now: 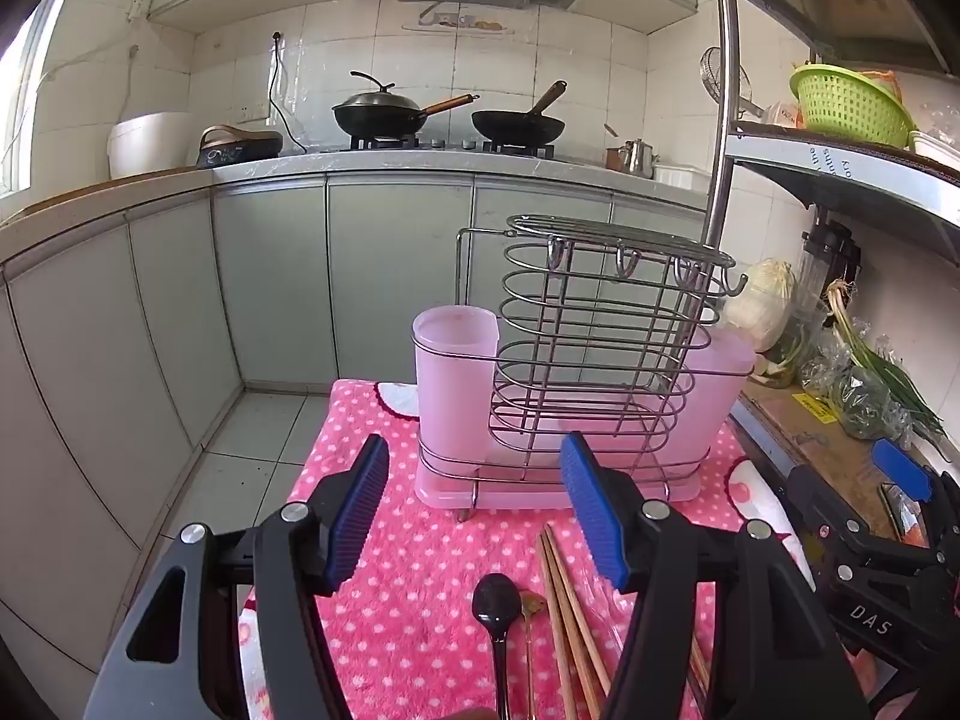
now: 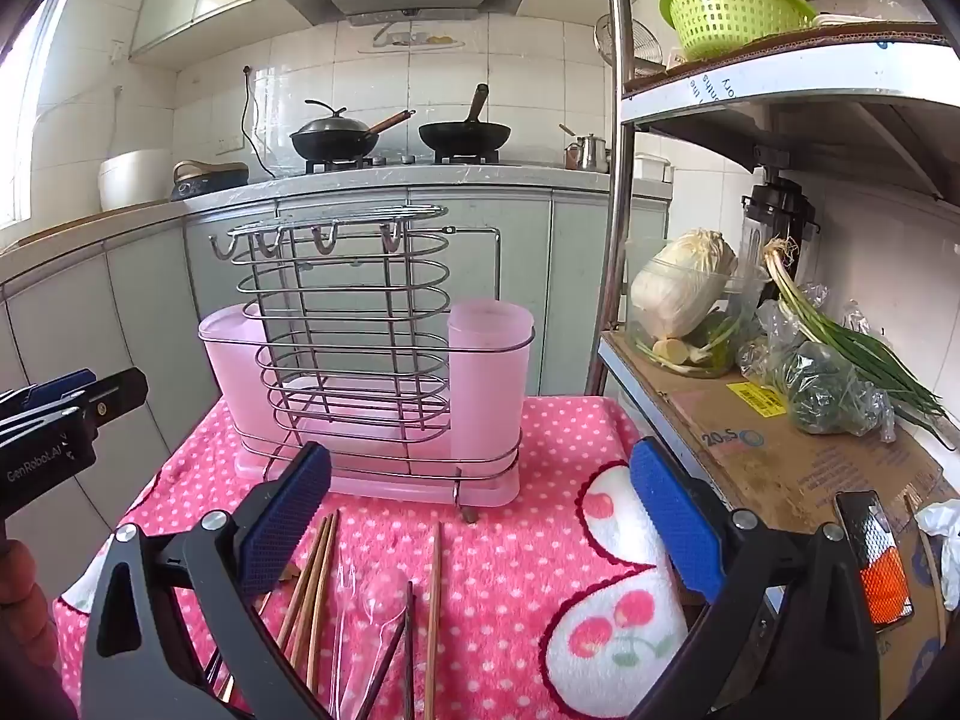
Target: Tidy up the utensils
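We hold both the left tongs [image 1: 474, 504] and right tongs [image 2: 480, 516] wide apart and empty over the worktop [image 2: 510, 540], where light, stiff, slippery chopsticks [image 2: 315, 588] lie at 6 o'clock of the rack [image 2: 360, 360], best pinched mid-shaft.
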